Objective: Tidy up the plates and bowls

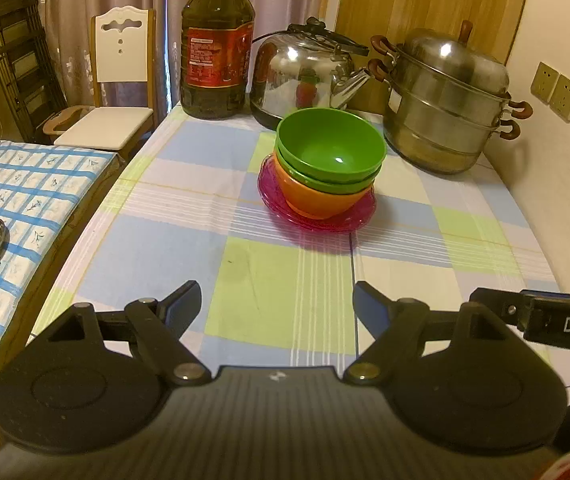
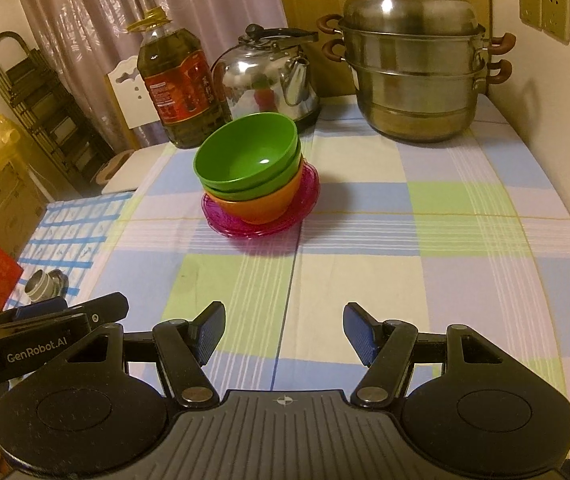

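Jaws on both the left gripper (image 1: 276,305) and the right gripper (image 2: 284,333) stand spread wide, holding nothing, low over the near end of the desk (image 1: 173,248). Far back stand a steamer pot (image 1: 447,100), a kettle (image 1: 305,76) and an oil bottle (image 1: 217,56). Mid-desk, a pink plate (image 1: 321,220) carries an orange bowl (image 1: 317,202) with two green bowls (image 1: 331,148) nested inside it.

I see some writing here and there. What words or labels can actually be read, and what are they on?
"GenRobot.AI": on the left gripper, seen in the right wrist view.
"DAS", cut off by the picture edge: on the right gripper, seen in the left wrist view.
Red label on the oil bottle: it carries print, too small and blurred to read.
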{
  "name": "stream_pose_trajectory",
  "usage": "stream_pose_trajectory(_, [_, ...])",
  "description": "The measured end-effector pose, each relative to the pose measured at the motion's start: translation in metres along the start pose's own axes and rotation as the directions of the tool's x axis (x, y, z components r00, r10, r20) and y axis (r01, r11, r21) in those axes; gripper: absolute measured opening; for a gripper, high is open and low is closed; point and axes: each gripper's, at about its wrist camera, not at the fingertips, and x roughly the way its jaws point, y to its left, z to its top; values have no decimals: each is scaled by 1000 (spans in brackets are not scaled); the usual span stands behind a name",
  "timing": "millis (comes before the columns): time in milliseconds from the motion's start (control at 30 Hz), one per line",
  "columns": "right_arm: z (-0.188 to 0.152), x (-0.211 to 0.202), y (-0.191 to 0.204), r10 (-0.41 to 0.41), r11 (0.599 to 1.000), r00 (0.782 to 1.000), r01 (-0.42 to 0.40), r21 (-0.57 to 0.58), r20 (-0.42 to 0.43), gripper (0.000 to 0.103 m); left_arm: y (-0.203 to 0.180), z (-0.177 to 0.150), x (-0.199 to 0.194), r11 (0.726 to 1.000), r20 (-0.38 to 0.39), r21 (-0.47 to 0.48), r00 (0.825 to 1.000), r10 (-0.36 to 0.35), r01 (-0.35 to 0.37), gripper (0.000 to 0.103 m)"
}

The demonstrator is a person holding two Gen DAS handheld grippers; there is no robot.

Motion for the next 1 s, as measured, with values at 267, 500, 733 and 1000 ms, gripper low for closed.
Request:
stream_pose_trajectory(267, [0, 0, 1, -10, 1000, 1000, 10, -15, 0, 65, -1, 0, 0, 1000, 1, -3, 1000, -4, 4, 81])
stream_pose_trajectory(500, [1, 1, 1, -14, 1000, 1000, 14, -22, 3, 65, -1, 0, 0, 1000, -2, -2, 1000, -6, 6, 81])
stream_pose_trajectory(733, [1, 0, 1, -14, 1000, 1000, 15, -24, 3, 65, -2, 0, 0, 1000, -3, -3, 1000, -6, 6, 81])
stream_pose_trajectory(1000, [1, 1, 0, -18, 999, 1000, 18, -27, -1, 65, -4, 0, 1, 1000, -2, -1, 1000, -9, 9, 81])
